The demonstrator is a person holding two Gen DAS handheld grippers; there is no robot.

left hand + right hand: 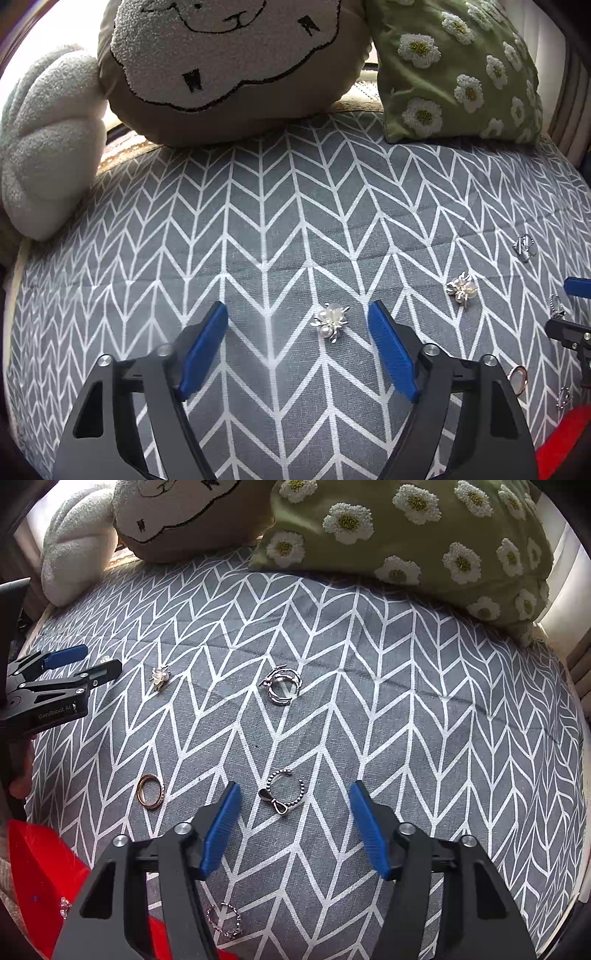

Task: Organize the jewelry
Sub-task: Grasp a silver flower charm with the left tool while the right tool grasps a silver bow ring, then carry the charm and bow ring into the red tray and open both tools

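Observation:
My left gripper [297, 314] is open and empty above the grey patterned cloth [258, 221]; a silver pearl brooch [330, 320] lies between its blue fingertips. A second pearl brooch [461, 288] lies to the right. My right gripper [293, 794] is open and empty, with a silver bow ring [283, 791] on the cloth between its tips. A silver twisted ring [281, 685] lies farther ahead, a rose-gold ring [150, 789] to the left, a beaded ring [225, 919] near the red tray [33, 878]. The left gripper also shows in the right wrist view [83, 662].
Three cushions line the far edge: a white knotted one [48, 147], a beige sheep-face one [229, 66] and a green daisy one [458, 70]. The red tray also shows at the bottom right of the left wrist view [565, 439].

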